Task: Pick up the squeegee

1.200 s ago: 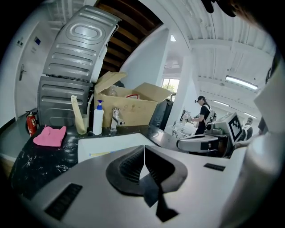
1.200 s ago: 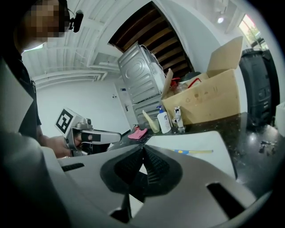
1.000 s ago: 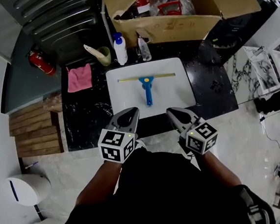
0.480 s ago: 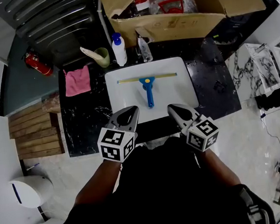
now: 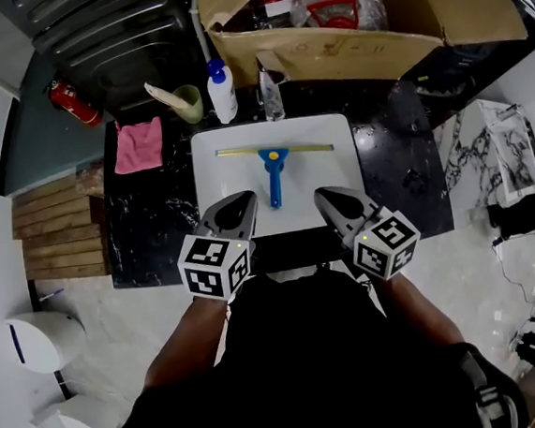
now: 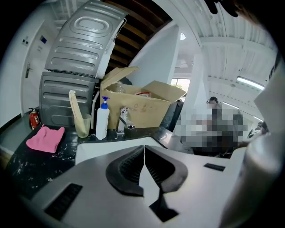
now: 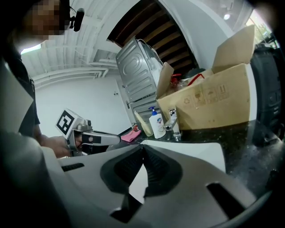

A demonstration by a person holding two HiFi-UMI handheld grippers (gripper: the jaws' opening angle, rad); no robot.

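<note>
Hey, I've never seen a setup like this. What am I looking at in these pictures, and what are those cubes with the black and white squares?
There is no robot here. A person holds a two-jaw gripper in each hand, and the patterned cubes are parts of those grippers. The head view comes from a camera on the person's head, looking steeply down at the left gripper and the right gripper. The two gripper views come from cameras that ride on each gripper and look along its jaws. Both pairs of jaws are together and hold nothing.

On the dark counter sits a white sink, where a blue-handled squeegee lies untouched. Behind it stand a faucet, a pump bottle, a green cup and an open cardboard box. A pink cloth lies to the left.
</note>
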